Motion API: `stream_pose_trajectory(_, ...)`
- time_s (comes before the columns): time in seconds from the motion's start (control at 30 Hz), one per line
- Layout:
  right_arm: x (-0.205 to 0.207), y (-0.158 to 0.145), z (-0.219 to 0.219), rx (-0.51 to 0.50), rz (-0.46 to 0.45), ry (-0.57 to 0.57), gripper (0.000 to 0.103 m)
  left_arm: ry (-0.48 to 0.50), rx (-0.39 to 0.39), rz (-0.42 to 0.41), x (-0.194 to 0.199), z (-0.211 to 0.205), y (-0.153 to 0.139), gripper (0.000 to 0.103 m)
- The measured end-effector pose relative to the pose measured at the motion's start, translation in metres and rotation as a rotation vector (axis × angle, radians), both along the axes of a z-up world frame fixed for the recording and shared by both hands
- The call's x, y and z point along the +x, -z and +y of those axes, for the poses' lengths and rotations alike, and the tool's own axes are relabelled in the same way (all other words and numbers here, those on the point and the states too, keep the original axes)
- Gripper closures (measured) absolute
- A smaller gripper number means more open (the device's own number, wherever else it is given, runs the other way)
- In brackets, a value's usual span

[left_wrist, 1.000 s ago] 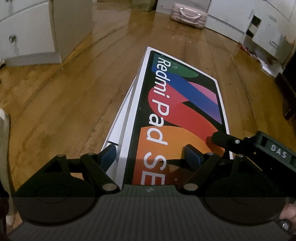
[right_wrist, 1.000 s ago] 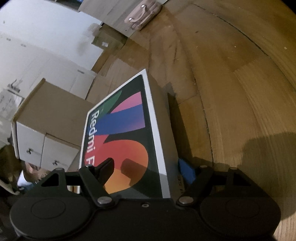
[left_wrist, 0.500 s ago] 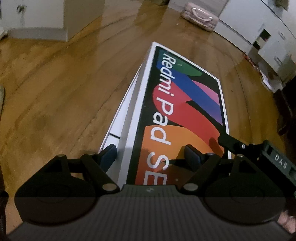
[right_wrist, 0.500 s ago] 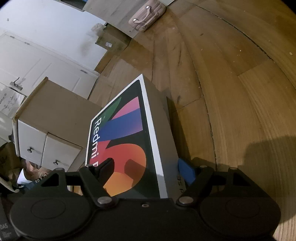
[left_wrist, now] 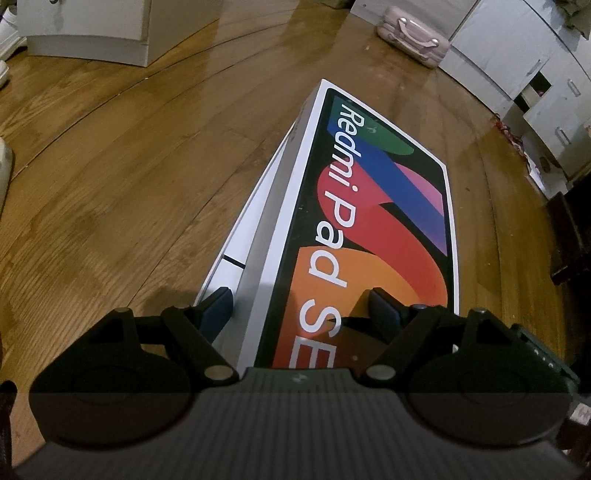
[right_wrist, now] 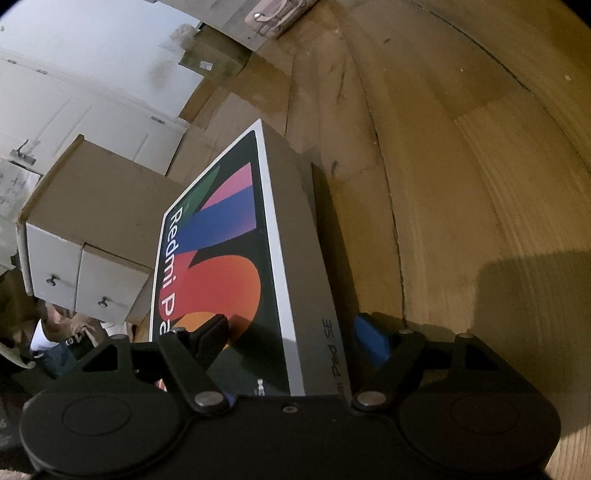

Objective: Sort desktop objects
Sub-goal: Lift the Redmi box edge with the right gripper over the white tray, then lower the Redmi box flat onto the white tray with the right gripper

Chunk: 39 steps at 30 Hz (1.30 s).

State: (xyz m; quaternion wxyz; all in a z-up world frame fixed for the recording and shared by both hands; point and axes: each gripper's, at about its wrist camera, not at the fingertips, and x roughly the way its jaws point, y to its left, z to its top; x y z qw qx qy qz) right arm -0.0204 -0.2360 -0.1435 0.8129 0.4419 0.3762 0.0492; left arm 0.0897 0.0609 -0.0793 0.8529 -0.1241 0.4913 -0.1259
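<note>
Tablet box (left_wrist: 369, 229): lying on the wooden surface (left_wrist: 129, 192), reaching away between both grippers' jaws.
Suitcase (left_wrist: 413, 31): sitting far behind the box.
Drawer unit (right_wrist: 88, 236): standing left of the box.

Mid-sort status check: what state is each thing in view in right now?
Redmi Pad SE box: lid closed, tilted, gripped at its near end by both tools.
Left tool: shut on the box.
Right tool: shut on the box.
Pink suitcase: closed, lying flat on the floor.
White drawers: both shut.
Grey cabinet: one compartment open.
</note>
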Motion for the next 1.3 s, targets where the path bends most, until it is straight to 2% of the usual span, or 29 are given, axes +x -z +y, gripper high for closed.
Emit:
stream_pose_trajectory(0.13,-0.005,0.008,0.0,0.056,0.003,-0.037,0.022,0.004,-0.001,0.011,0.0,0.001,-0.001,0.024)
stream_pose_trajectory(0.3,-0.006,0.004,0.006,0.055,-0.006,-0.076,0.022,0.009,0.005,0.006,-0.001,0.0,-0.006,0.024)
stream_pose_trajectory(0.63,-0.012,0.004,0.005,0.098,-0.034,-0.021,0.023,0.016,0.051,0.044,-0.002,-0.002,-0.015,0.023)
stream_pose_trajectory(1.07,-0.019,0.001,-0.001,0.074,-0.05,-0.028,0.036,-0.005,-0.001,0.055,-0.003,0.005,-0.015,0.023)
stream_pose_trajectory(1.3,-0.022,-0.001,-0.003,0.112,-0.079,-0.012,0.037,-0.021,-0.01,0.04,-0.003,0.008,-0.021,0.022)
